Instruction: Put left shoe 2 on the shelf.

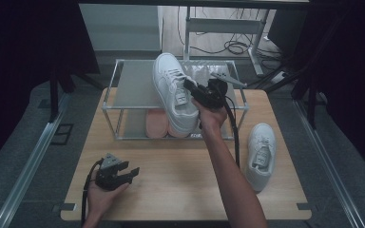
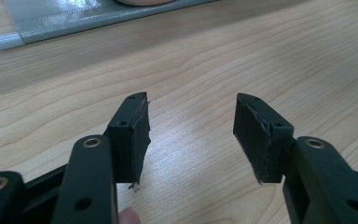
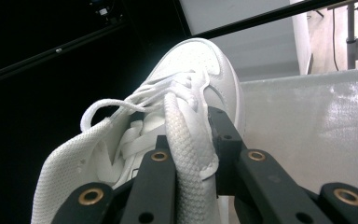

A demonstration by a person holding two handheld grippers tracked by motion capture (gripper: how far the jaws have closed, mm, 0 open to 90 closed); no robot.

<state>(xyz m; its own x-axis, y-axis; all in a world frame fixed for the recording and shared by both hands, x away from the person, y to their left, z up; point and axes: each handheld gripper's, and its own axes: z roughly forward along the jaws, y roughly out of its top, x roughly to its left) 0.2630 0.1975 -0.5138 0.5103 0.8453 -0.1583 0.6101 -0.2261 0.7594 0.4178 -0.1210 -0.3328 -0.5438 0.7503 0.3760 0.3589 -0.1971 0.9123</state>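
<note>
R gripper [image 1: 188,88] is clamped on the white sneaker [image 1: 173,90], w/ jaws pinching the padded tongue/collar edge; right gripper view shows the fabric squeezed between both black jaws [image 3: 193,154]. Shoe is held up over the top shelf of the rack [image 1: 123,80], toe pointing away from the person, heel end overhanging the rack's front edge. Can't tell if the sole touches the shelf.

L gripper [image 1: 123,173] sits low at the near-left part of the table [image 1: 171,190], jaws wide apart, nothing between them. Left gripper view confirms: bare wood grain between the pads [image 2: 140,135].

Writing/brands:
- No logo or text readable on either sneaker.
- Small dark label w/ pale marks on the rack's lower front rail, near the forearm. Too small to read.

Counts:
- White sneakers: 2. One in the R grip, second sneaker [image 1: 260,154] lying on the table's right side, toe away from the person, well apart from the rack.
- Pink slippers [image 1: 158,122]: look like 2, side by side on the rack's lower shelf, partly hidden behind the held shoe.
- Rack: 1, two tiers, metal frame, grey shelves.
- Grippers: 2, each w/ a black cable.
- Table: 1, light wood top.
</note>
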